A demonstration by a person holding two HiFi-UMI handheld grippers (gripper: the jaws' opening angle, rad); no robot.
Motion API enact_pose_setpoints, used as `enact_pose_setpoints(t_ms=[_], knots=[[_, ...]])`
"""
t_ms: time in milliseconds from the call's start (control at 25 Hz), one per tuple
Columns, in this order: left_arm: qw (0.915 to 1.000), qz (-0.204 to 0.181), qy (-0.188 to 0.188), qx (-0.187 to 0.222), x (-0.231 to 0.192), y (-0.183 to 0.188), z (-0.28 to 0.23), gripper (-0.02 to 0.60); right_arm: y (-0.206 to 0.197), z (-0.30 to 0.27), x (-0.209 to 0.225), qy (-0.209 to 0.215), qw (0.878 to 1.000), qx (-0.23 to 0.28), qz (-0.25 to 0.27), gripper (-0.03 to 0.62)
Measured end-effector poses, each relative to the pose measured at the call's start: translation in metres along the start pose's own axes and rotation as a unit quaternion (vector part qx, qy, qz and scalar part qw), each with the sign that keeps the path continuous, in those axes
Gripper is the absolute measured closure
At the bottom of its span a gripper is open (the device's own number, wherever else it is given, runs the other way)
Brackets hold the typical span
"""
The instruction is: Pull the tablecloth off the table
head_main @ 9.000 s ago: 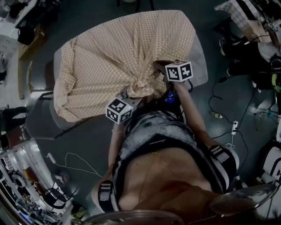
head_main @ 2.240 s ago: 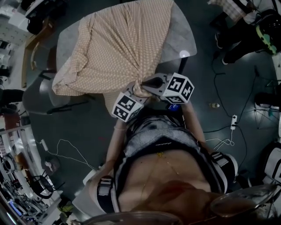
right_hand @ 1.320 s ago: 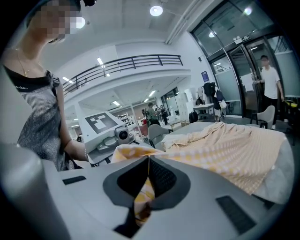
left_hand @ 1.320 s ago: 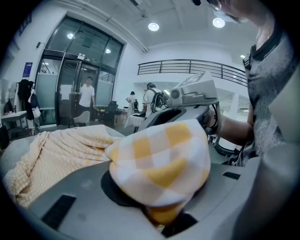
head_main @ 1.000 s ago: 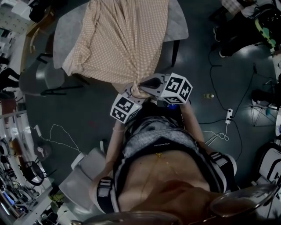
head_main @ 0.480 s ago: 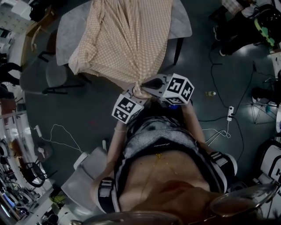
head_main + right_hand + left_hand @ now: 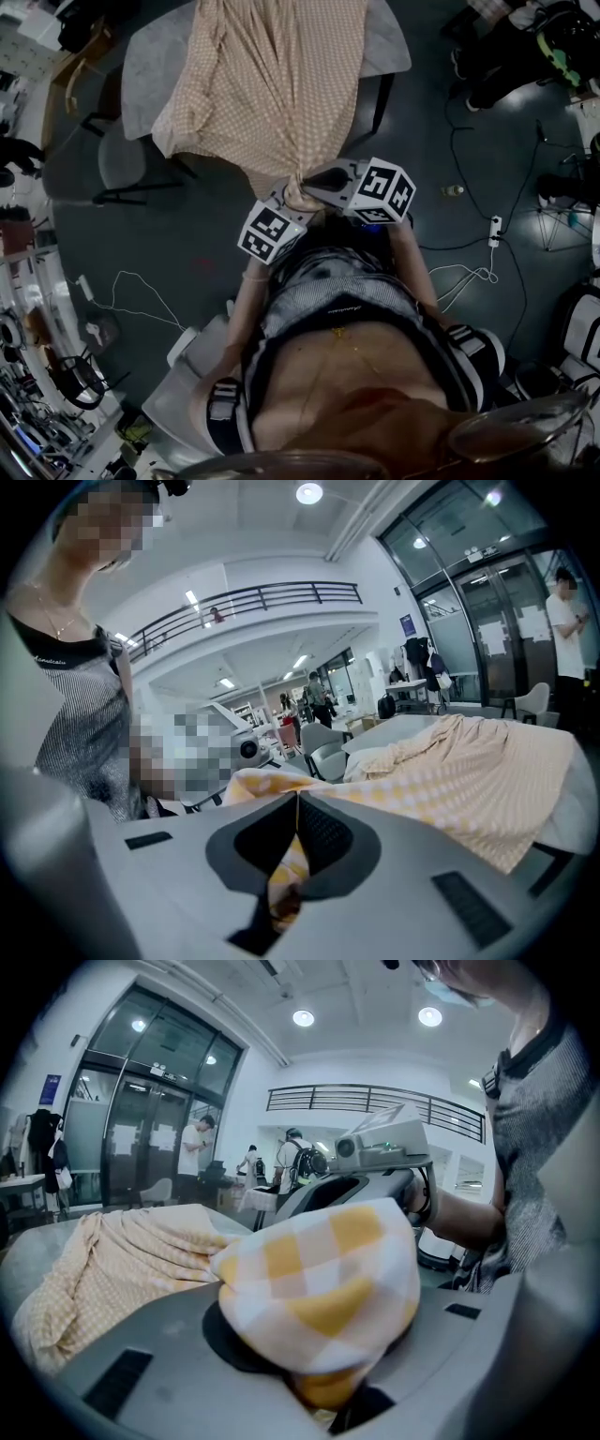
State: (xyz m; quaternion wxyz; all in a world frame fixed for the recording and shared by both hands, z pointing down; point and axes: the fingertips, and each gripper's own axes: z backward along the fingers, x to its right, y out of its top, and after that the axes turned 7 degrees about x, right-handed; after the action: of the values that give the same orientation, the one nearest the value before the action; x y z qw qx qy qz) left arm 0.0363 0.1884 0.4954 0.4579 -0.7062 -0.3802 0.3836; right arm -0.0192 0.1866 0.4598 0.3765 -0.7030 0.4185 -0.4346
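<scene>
Fingers (image 7: 325, 841) on both sides are closed on cloth: my left gripper (image 7: 289, 197) clamps a thick bunched wad of the tablecloth (image 7: 272, 84), and my right gripper (image 7: 311, 180) pinches a thin fold beside it. It stretches from them up over the table (image 7: 382, 42) edge, with most still on top. I'd judge the pull partly done; the rest must slide off.

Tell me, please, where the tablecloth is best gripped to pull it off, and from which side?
Grip the tablecloth at its gathered near edge, from the person's side of the table: the folds converge there into one bunch, so a pull likely draws the whole cloth. The left gripper and right gripper both clamp it.
</scene>
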Motion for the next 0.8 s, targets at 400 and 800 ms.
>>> enact_pose_setpoints(t_ms=[400, 800], knots=[[0.9993, -0.015, -0.034, -0.003, 0.012, -0.018, 0.03, 0.445, -0.007, -0.021, -0.026, -0.035, 0.999, 0.012, -0.008, 0.531], [0.9991, -0.018, -0.039, 0.002, 0.037, -0.037, 0.058, 0.446, -0.02, -0.034, -0.064, -0.047, 0.999, 0.013, -0.008, 0.53]])
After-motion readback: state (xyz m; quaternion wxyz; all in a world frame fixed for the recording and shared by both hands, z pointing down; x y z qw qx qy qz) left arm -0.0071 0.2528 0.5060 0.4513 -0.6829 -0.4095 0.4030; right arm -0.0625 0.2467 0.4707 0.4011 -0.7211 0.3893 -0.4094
